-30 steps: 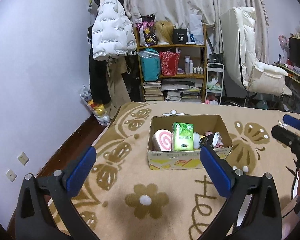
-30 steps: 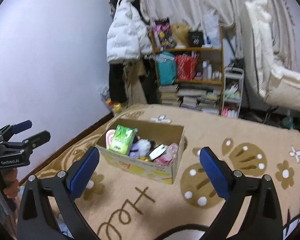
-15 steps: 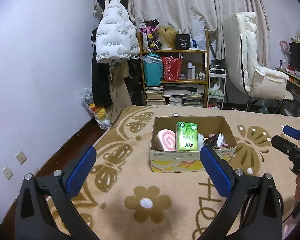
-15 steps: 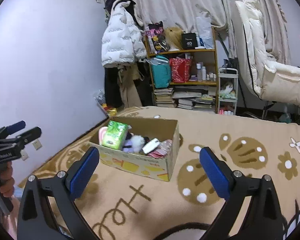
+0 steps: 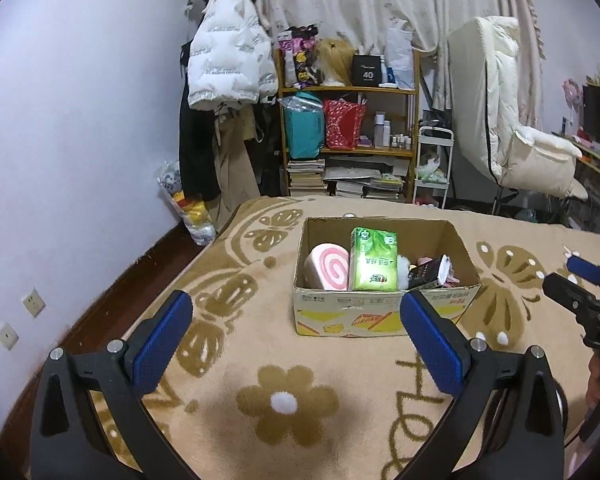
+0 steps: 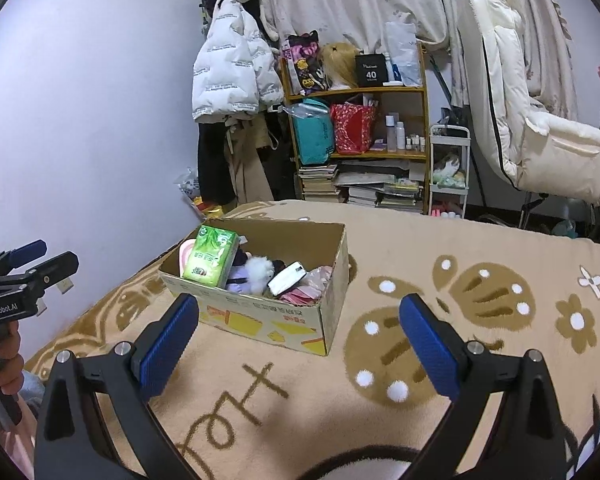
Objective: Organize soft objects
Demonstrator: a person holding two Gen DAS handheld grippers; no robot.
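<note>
Seen from the left wrist, the left gripper (image 5: pixel 296 340) fills the bottom of the frame with its jaws spread wide and nothing between them. Just above it, at centre, an open cardboard box (image 5: pixel 380 316) sits on a tan blanket (image 5: pixel 260 360) patterned with flowers. Inside the box, a pink swirl-roll plush (image 5: pixel 328 266) leans at the left, a green tissue pack (image 5: pixel 374 258) stands upright beside it, and a white fluffy thing and a dark packet crowd the right half. At the right edge the right gripper (image 5: pixel 580 284) pokes in, also holding nothing.

From the right wrist, the right gripper (image 6: pixel 300 336) frames the lower picture, jaws wide apart and bare. The box (image 6: pixel 260 312) lies left of centre, with the tissue pack (image 6: pixel 210 258) tilted at its near-left corner, a white pompom (image 6: pixel 260 272), a purple plush and pink items piled behind. The left gripper (image 6: pixel 32 264) shows at the left edge, gripped by a hand (image 6: pixel 8 364).

Judging the step: the soft things already lie gathered in the box, and no loose ones show on the blanket. That fits either items about to be lifted out for sorting or a finished packing, so no particular reach is settled.
</note>
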